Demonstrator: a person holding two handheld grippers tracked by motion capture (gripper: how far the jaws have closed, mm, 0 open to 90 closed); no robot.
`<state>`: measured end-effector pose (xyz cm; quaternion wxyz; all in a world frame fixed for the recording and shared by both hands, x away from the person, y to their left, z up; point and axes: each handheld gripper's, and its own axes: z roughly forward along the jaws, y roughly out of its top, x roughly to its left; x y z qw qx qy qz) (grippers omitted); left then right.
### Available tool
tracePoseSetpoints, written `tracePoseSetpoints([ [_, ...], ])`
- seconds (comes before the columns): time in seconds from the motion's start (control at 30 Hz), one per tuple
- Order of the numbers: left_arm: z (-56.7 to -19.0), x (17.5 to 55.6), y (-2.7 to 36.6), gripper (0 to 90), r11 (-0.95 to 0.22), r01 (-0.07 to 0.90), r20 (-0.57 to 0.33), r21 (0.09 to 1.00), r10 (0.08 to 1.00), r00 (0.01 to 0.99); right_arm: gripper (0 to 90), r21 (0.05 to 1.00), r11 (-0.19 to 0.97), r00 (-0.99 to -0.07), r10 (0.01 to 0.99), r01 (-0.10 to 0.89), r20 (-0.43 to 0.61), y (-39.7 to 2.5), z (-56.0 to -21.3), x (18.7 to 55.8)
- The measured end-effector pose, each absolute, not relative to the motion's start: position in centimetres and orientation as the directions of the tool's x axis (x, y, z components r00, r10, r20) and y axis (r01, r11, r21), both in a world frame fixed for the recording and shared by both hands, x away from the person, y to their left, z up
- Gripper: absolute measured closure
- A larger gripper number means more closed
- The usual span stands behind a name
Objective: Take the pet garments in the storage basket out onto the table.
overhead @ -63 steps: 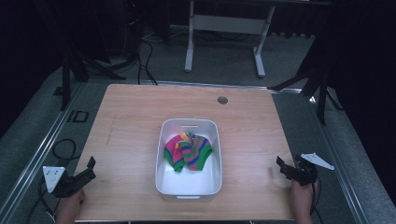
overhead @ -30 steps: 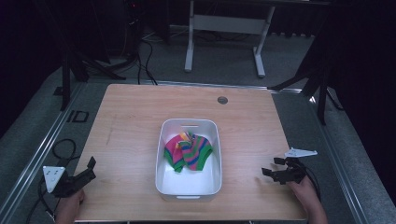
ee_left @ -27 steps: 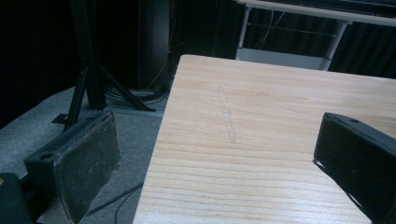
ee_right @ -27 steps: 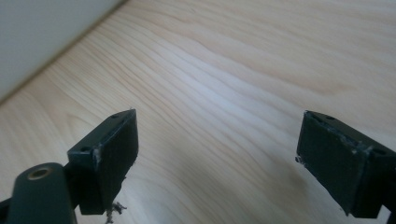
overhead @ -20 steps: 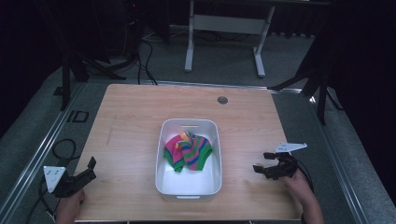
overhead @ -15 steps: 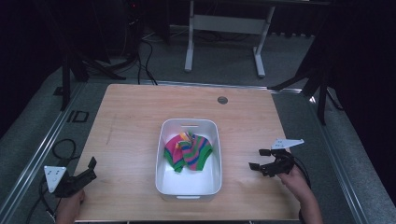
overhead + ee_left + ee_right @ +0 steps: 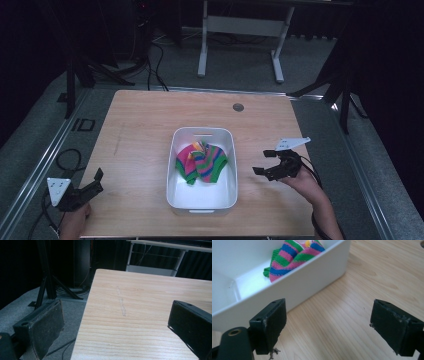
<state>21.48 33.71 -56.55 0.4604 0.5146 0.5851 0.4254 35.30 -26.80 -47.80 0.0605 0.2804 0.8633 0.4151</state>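
The right gripper is reaching toward the bin with jaws spread wide and empty; this looks like the approach step. The striped cloth is lying bunched inside the bin. Next, the gripper needs lifting over the near wall, which is standing in its way. The left gripper is waiting wide open at the table corner.

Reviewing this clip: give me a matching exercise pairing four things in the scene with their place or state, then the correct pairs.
1. striped cloth
2. white bin
3. left gripper
4. right gripper

a. open, at the table's near left corner
b. mid-table
c. bunched inside the bin
d. open, beside the bin's right wall, pointing at it

Pairs: 1-c, 2-b, 3-a, 4-d
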Motion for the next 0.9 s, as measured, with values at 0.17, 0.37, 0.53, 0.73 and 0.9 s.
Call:
tracePoseSetpoints([
  [0.17,-56.5,21.5,33.7,0.9,0.109,0.210,-0.102,0.972,0.994,-0.045,13.1,0.759,0.499,-0.847,0.515,0.420,0.130,-25.1,-46.5,35.8],
  [0.37,-56.5,21.5,33.8,0.9,0.111,0.209,-0.104,0.972,0.994,-0.043,13.2,0.759,0.520,-0.867,0.484,0.392,0.117,-22.8,-45.3,36.4],
  [0.53,-56.5,21.5,33.7,0.9,0.106,0.211,-0.100,0.972,0.994,-0.039,13.7,0.754,0.544,-0.892,0.435,0.368,0.122,-20.8,-45.0,36.7],
  [0.73,-56.5,21.5,33.8,0.9,0.110,0.209,-0.105,0.972,0.994,-0.038,14.2,0.726,0.600,-0.912,0.400,0.337,0.093,-18.0,-45.3,36.9],
  [0.9,-56.5,21.4,33.8,0.9,0.110,0.209,-0.105,0.972,0.994,-0.036,14.5,0.702,0.632,-0.923,0.372,0.328,0.097,-15.7,-45.6,37.4],
])
